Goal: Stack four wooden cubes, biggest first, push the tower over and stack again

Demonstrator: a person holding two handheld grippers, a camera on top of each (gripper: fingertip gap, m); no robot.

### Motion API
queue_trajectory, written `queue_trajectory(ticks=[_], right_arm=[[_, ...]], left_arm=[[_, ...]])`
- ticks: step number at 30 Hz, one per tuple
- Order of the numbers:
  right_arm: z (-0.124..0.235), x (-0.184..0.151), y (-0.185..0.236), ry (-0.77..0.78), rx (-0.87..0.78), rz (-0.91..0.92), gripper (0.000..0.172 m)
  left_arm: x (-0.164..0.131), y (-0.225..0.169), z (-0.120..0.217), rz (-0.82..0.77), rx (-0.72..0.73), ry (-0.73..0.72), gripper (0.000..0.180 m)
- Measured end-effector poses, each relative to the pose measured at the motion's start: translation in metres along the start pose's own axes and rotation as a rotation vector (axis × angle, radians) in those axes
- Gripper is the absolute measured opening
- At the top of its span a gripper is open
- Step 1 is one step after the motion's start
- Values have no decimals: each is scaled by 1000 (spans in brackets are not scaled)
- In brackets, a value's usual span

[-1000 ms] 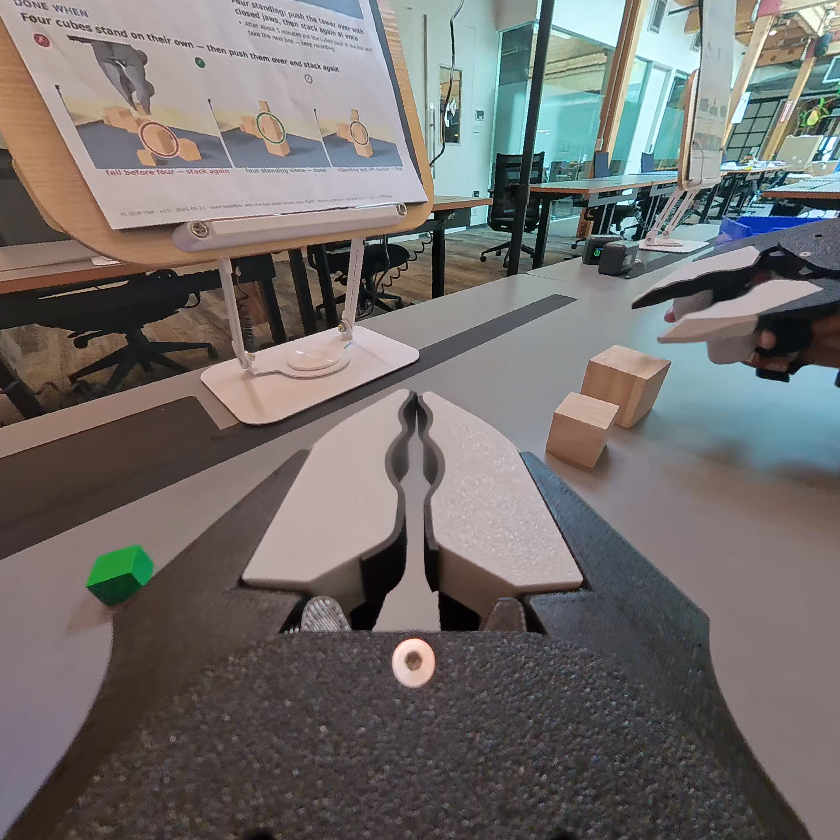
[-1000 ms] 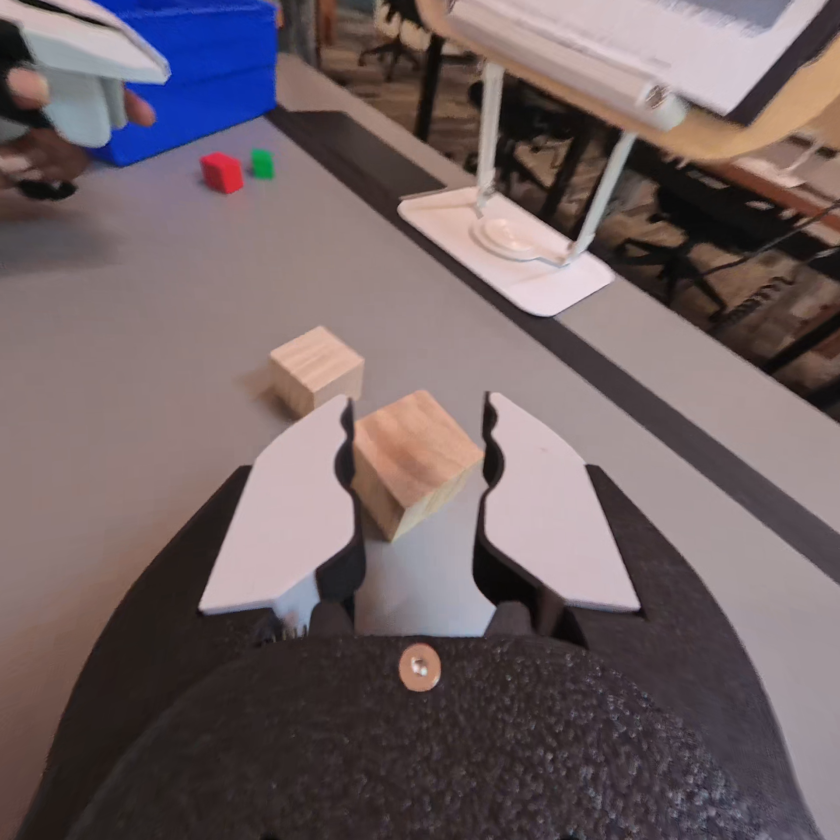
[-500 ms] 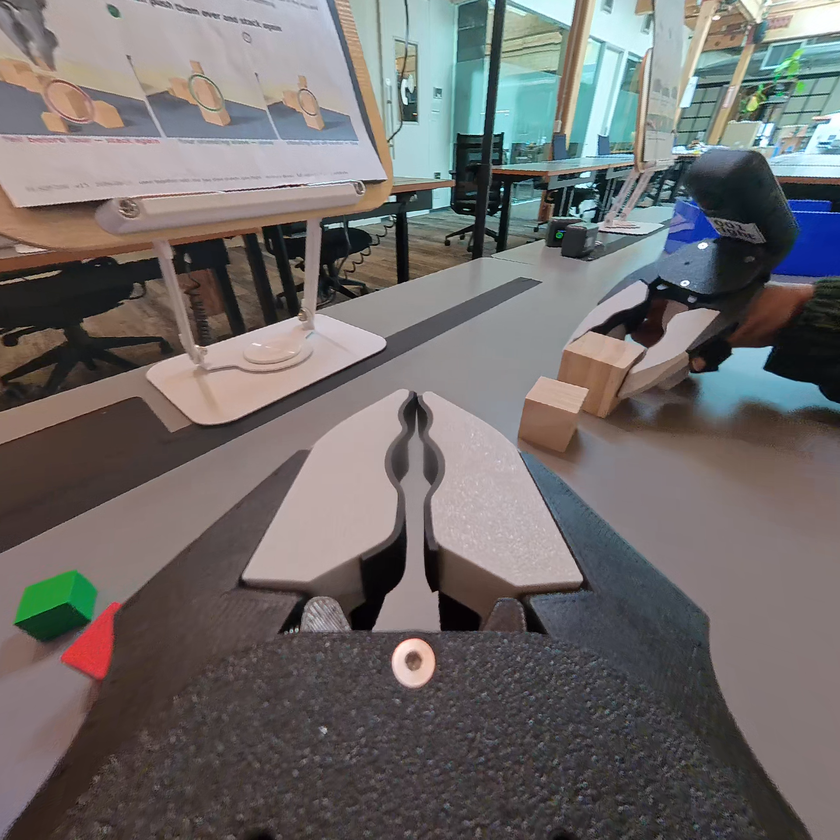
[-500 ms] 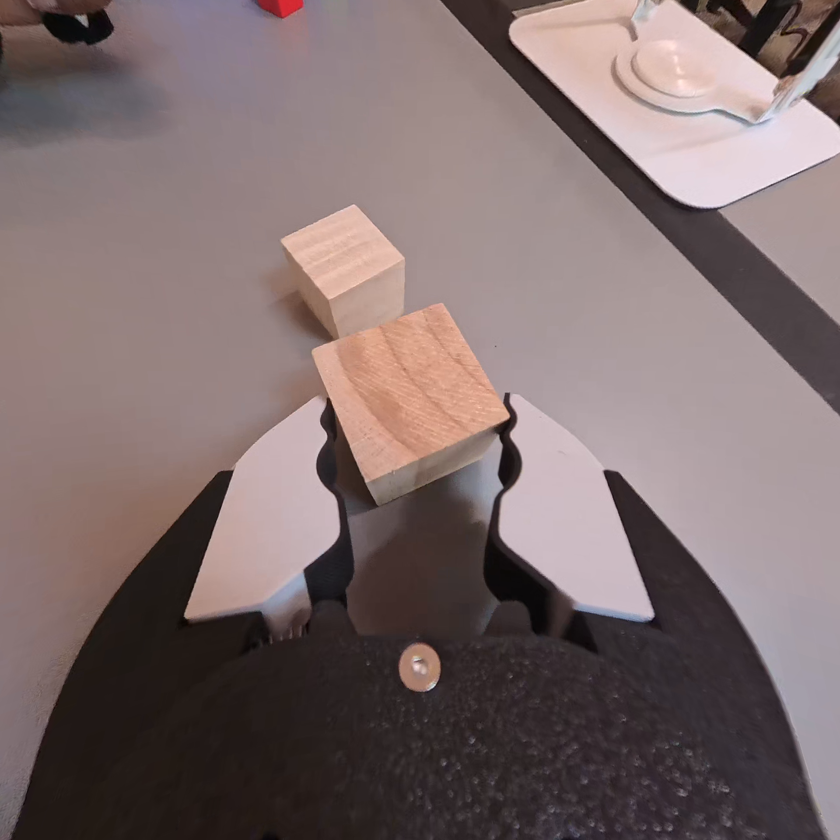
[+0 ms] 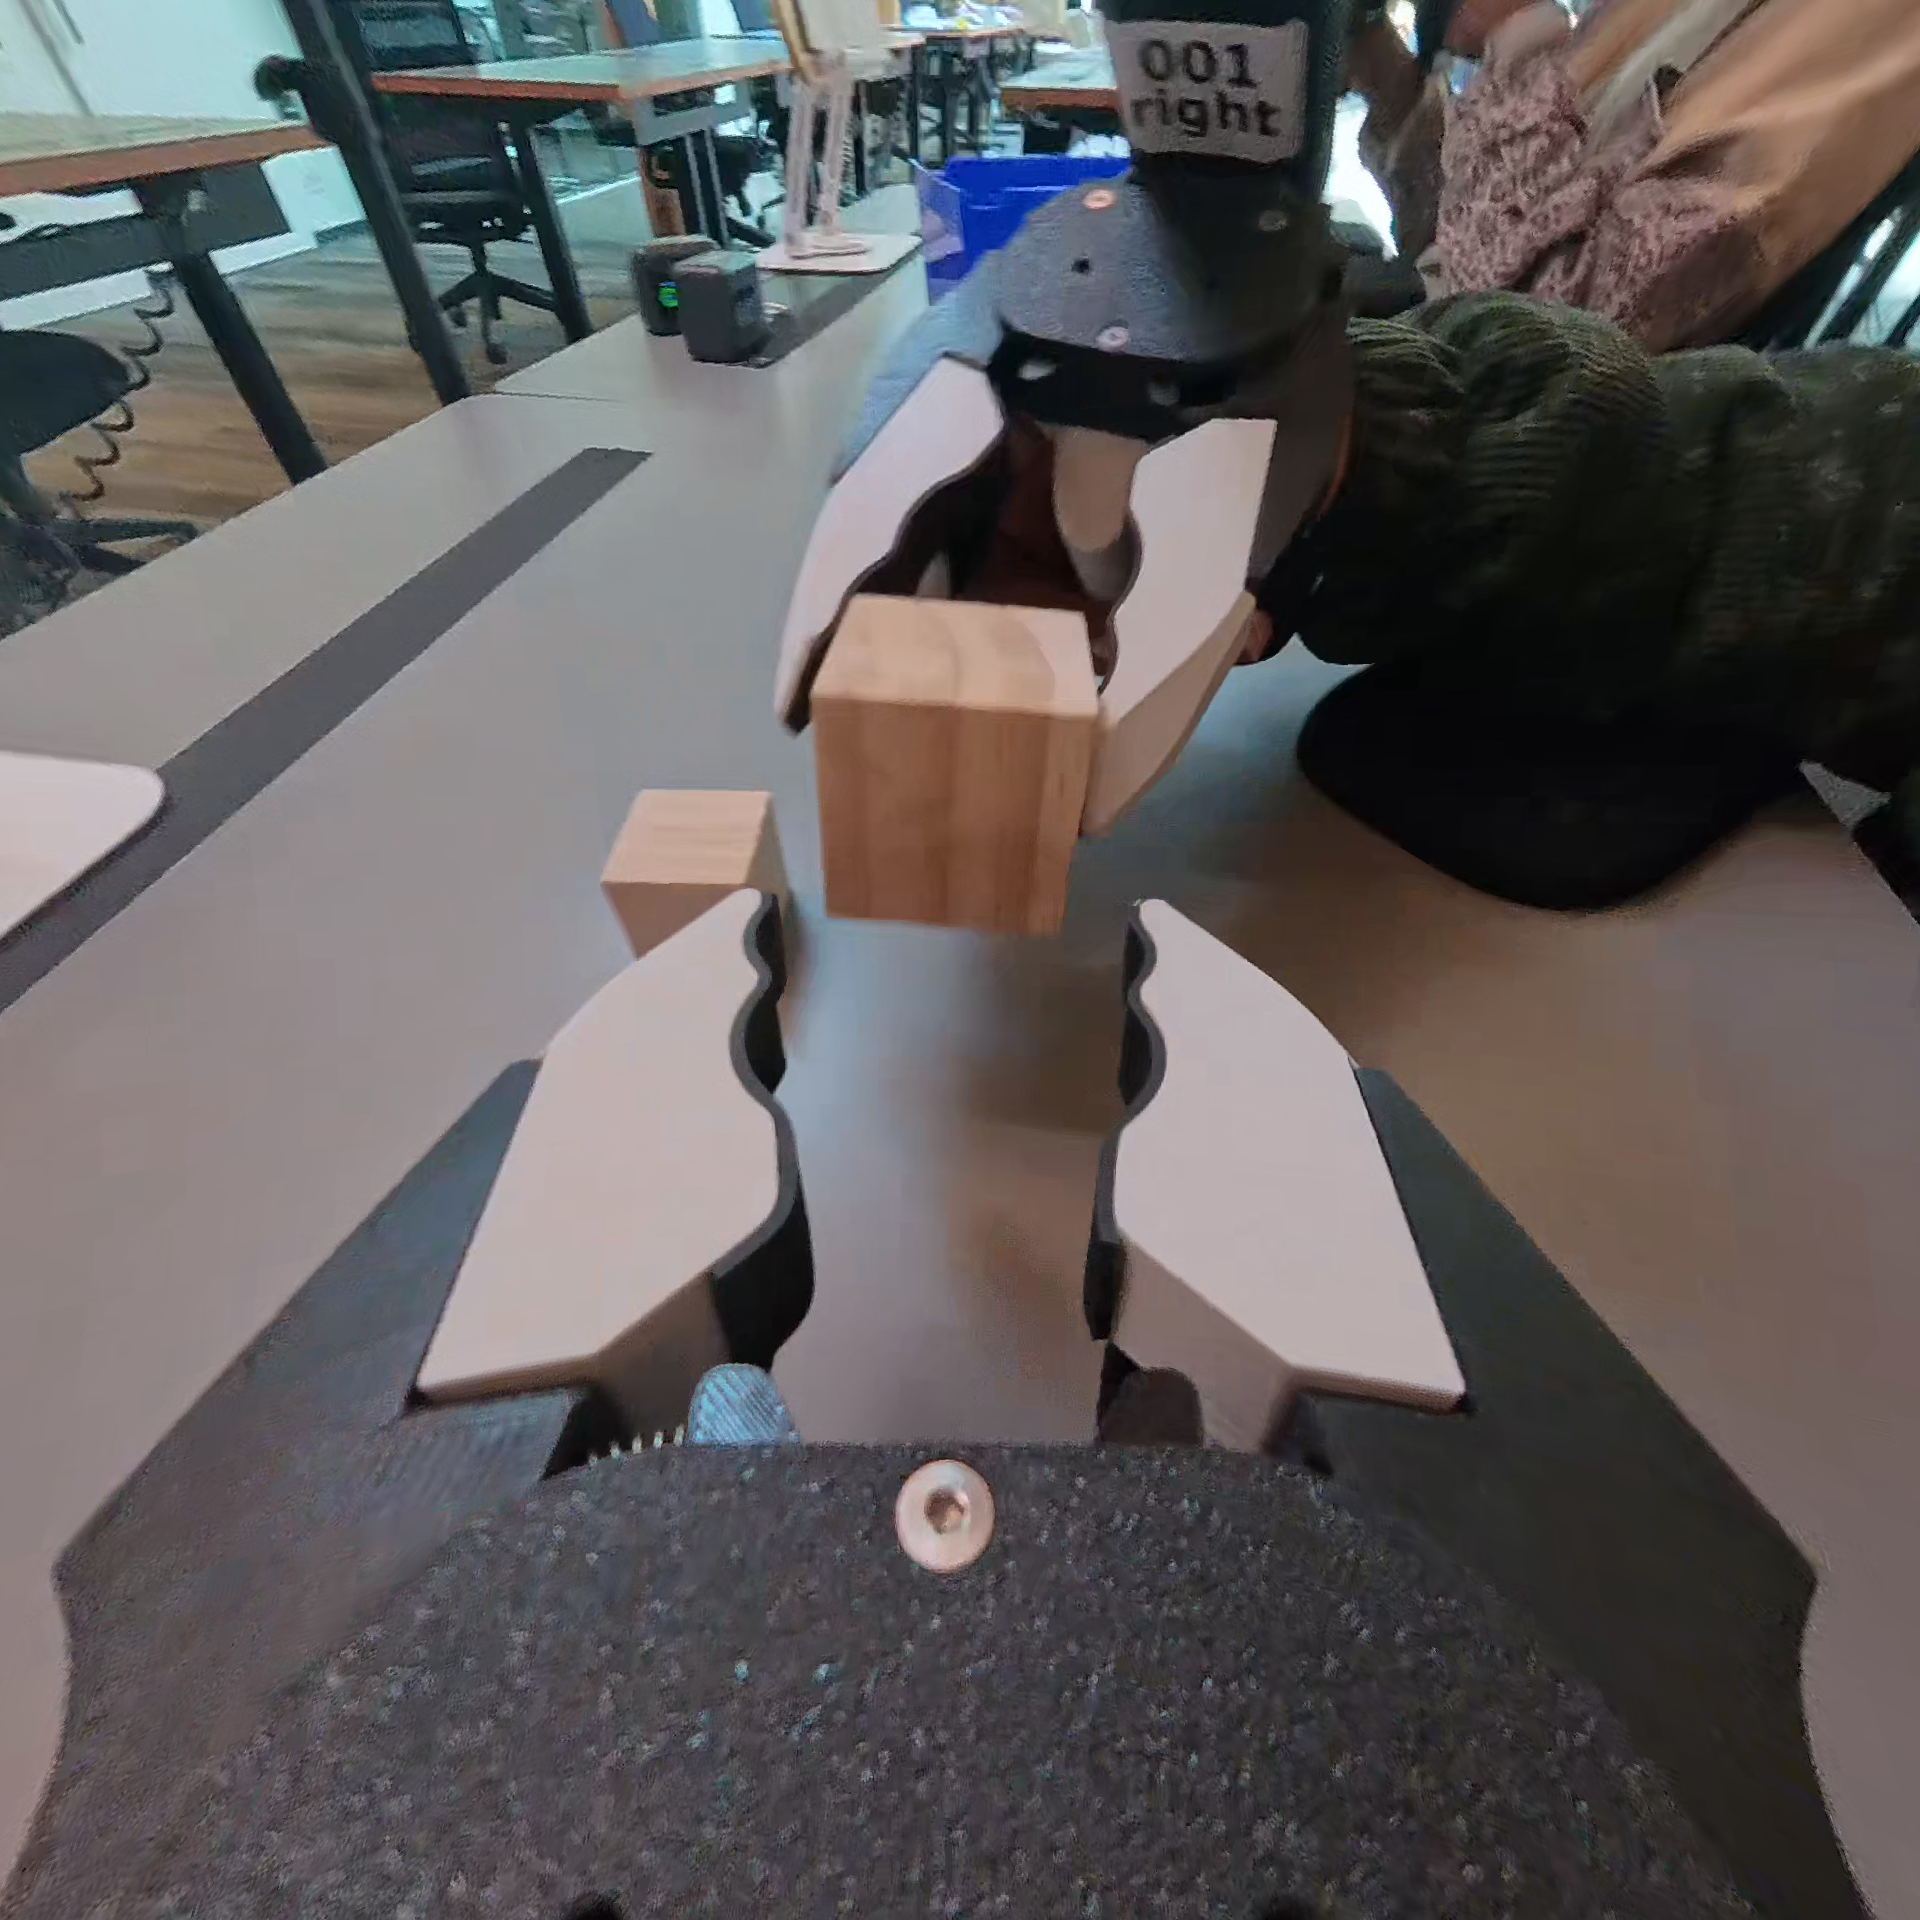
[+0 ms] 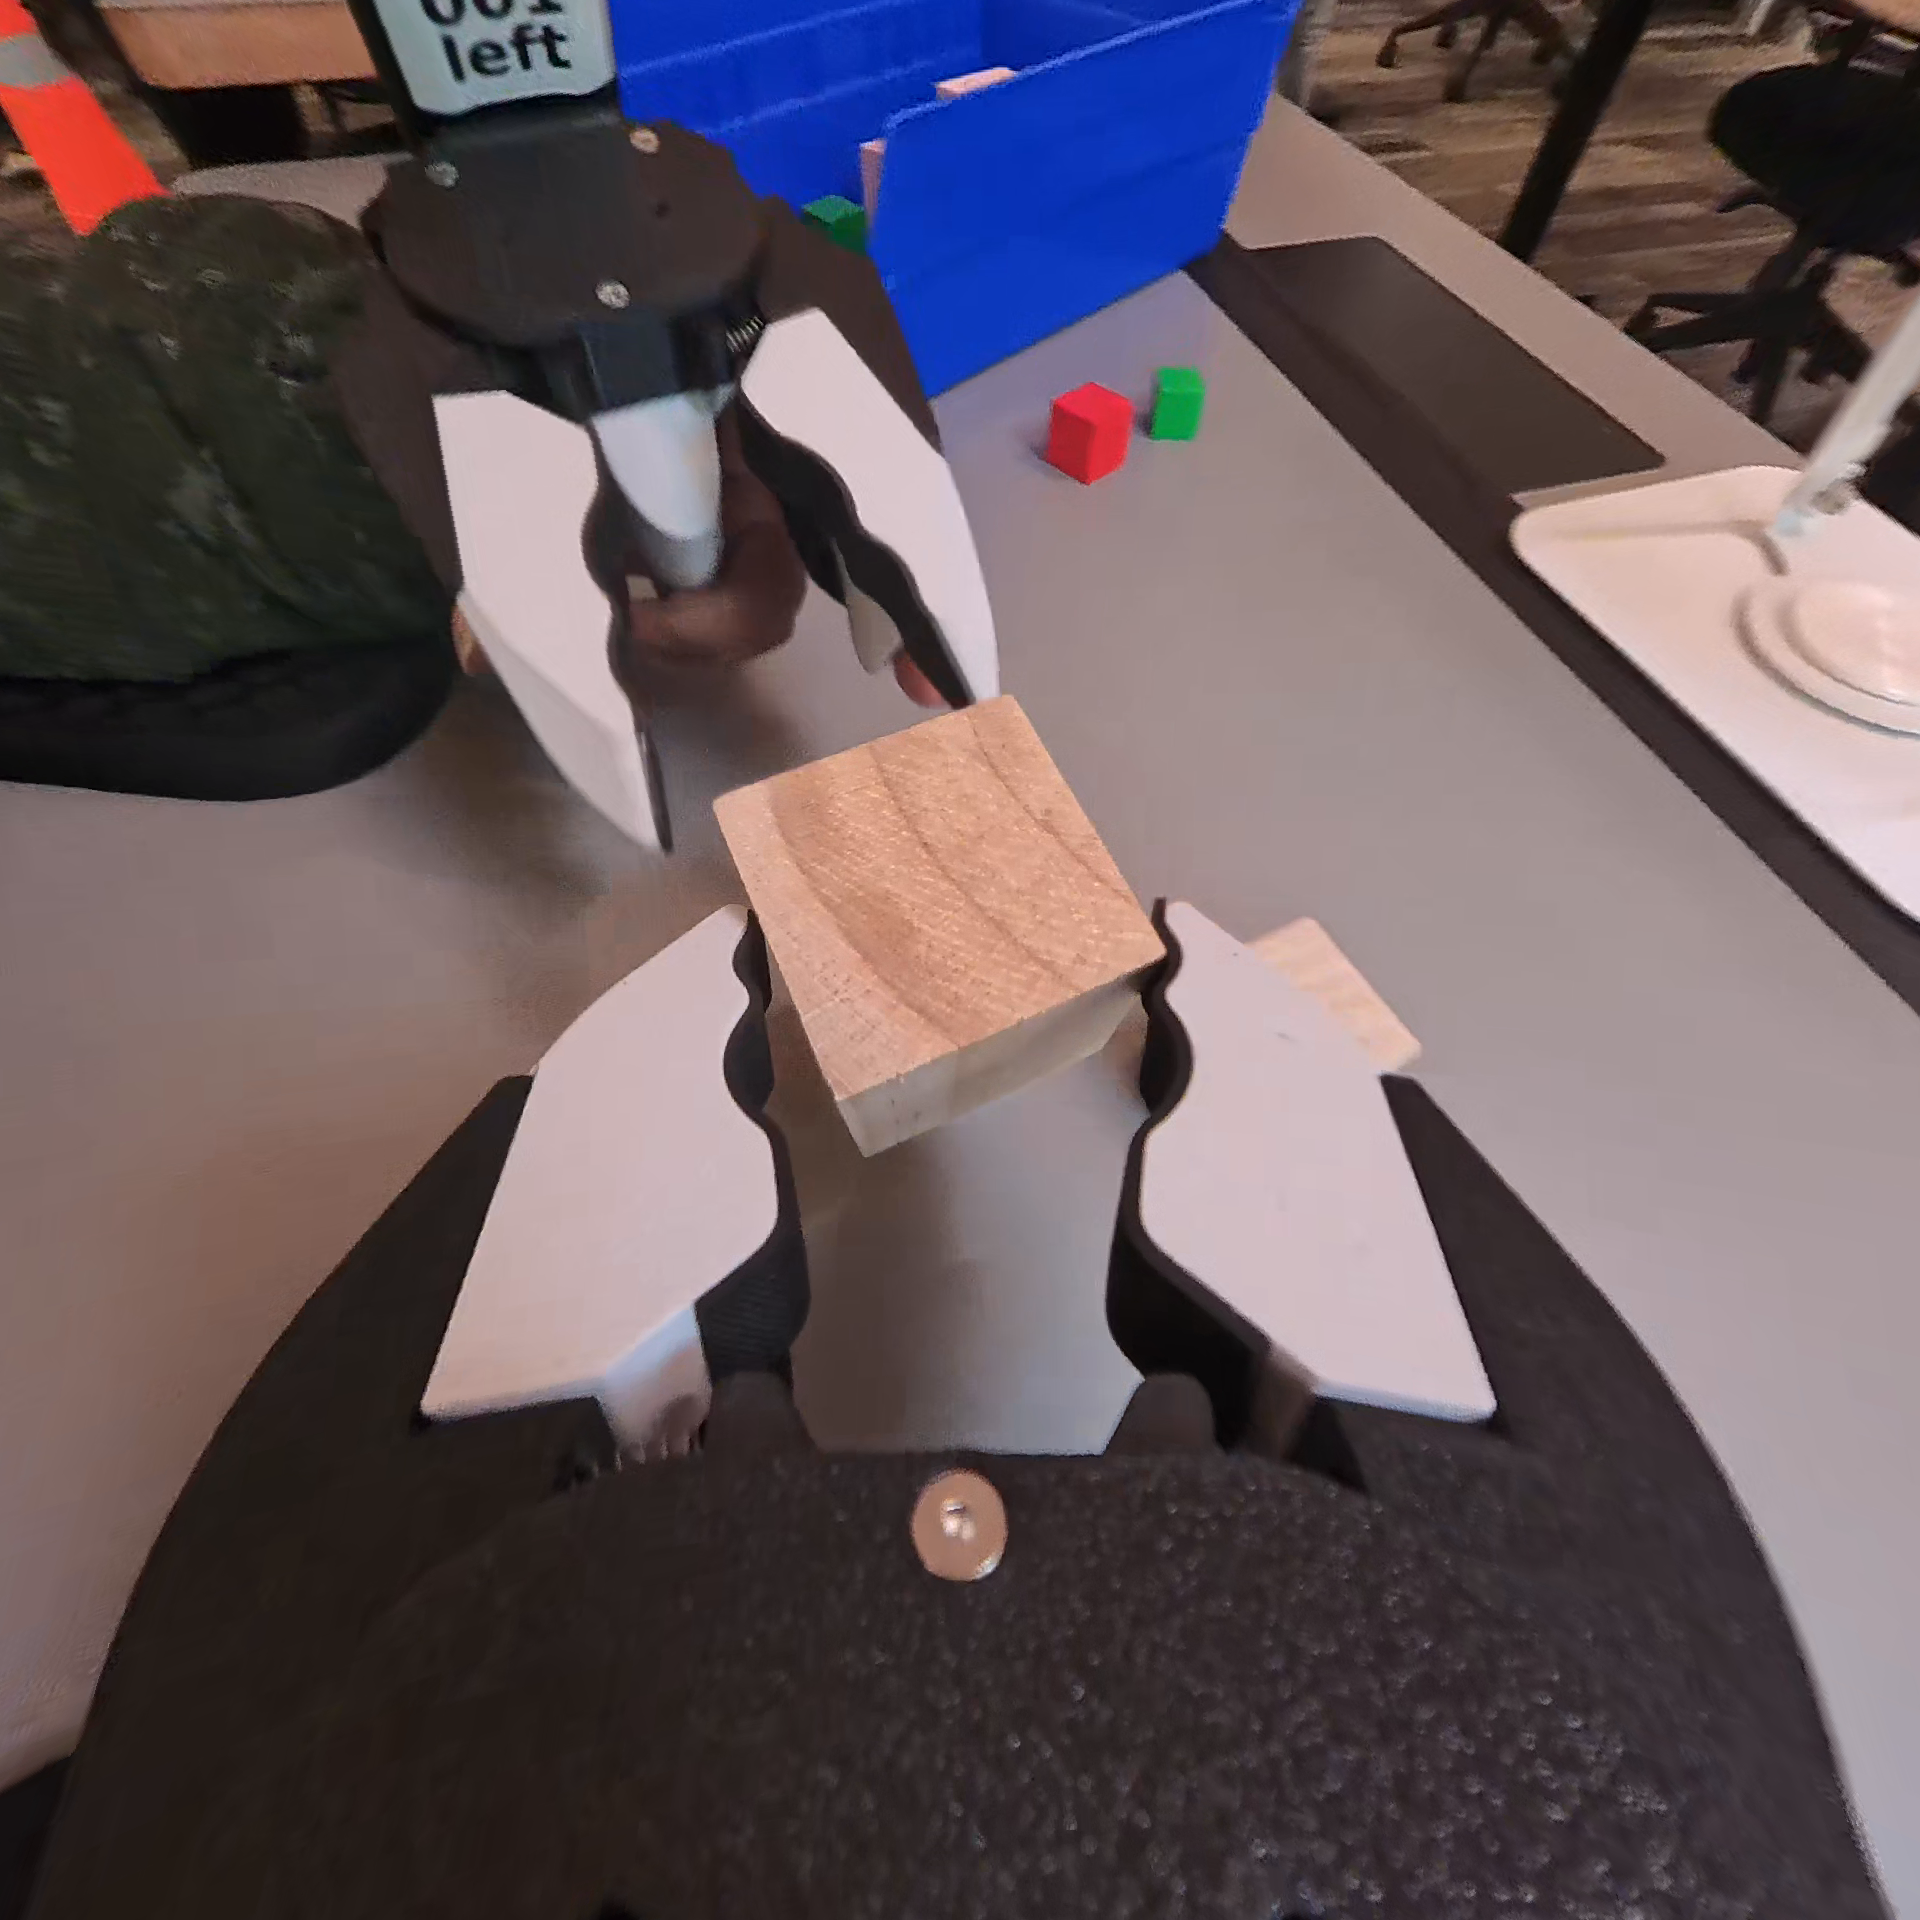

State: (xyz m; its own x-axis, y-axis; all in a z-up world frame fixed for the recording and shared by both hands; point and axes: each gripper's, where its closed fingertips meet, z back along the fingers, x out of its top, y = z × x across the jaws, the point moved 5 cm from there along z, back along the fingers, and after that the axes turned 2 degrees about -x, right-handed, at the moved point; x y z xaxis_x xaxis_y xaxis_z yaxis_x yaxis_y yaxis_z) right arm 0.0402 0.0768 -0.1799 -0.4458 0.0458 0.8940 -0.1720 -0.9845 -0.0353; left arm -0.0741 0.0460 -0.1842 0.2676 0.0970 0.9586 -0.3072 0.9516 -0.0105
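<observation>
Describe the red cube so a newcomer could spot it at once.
Find the blue bin at the far end of the grey table. On the tabletop just in front of it sit two small cubes, close but apart. The red cube is the bigger one, beside a green cube.
</observation>
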Motion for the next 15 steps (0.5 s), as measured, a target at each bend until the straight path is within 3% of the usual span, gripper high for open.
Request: queue_trajectory(ticks=[7, 15], right_arm=[[-6, 7, 12, -27, 43, -6, 69], [-12, 4, 18, 13, 50, 35, 69]], left_arm=[[3, -6, -4, -33, 2, 3, 51], [4, -12, -8, -36, -31, -3, 59]])
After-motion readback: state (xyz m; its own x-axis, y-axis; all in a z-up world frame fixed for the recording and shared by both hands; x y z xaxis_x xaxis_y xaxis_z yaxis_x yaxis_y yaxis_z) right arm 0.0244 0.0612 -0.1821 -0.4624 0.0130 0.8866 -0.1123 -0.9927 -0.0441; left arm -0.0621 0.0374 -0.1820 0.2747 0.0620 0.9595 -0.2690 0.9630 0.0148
